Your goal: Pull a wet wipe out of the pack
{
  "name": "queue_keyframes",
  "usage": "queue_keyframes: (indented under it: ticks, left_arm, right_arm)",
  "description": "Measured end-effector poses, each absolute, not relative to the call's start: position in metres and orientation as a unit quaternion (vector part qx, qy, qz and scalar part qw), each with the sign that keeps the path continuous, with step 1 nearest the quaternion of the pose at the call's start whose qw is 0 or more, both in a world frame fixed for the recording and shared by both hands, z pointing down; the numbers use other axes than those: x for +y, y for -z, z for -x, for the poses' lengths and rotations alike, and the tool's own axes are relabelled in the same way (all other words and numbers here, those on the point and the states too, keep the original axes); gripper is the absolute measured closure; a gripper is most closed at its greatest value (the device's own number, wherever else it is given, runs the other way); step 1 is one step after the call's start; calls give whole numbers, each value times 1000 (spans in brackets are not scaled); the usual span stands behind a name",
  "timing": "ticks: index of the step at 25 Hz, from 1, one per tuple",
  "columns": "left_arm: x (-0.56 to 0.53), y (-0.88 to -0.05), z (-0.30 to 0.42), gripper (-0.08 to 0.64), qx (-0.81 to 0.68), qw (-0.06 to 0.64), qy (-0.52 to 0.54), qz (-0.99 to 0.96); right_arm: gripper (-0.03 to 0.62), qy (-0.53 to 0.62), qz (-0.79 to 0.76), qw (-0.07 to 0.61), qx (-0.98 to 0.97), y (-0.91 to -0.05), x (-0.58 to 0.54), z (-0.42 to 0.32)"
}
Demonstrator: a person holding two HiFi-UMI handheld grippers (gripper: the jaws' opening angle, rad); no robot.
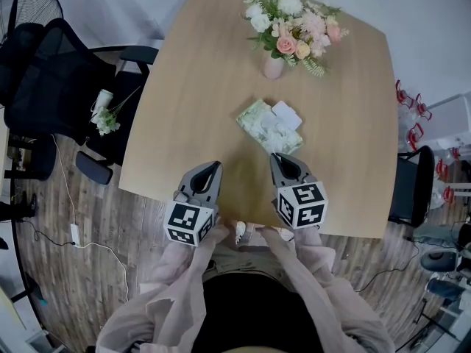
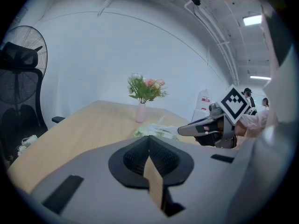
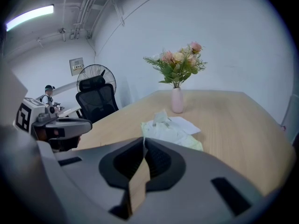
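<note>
Holding my left hand-held gripper [image 1: 212,166] clenched on nothing over the worktop's [image 1: 184,87] near edge, I see the wet wipe pack [image 1: 265,127] lying mid-worktop just ahead, untouched, and my right hand-held gripper [image 1: 277,159] clenched empty too.

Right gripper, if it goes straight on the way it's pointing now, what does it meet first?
Most likely the wet wipe pack, lying on the table just ahead of the right gripper. It tilts downward, so it might touch bare tabletop just short of the pack; depth is unclear.
</note>
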State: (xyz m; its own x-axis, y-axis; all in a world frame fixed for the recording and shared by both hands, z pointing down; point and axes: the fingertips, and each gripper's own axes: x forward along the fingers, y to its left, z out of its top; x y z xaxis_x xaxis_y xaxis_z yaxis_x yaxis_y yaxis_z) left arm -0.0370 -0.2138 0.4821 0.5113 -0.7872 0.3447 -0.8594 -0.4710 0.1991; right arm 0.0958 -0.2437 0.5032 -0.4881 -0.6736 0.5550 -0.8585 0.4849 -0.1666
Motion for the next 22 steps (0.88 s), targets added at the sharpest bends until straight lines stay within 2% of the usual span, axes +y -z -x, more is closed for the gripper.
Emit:
queue_keyframes:
  ticks: [22]
  left_arm:
    - [-188, -476, 35, 551, -479, 167, -106, -855]
  right_arm:
    - [580, -212, -466, 203, -834, -494, -216, -103]
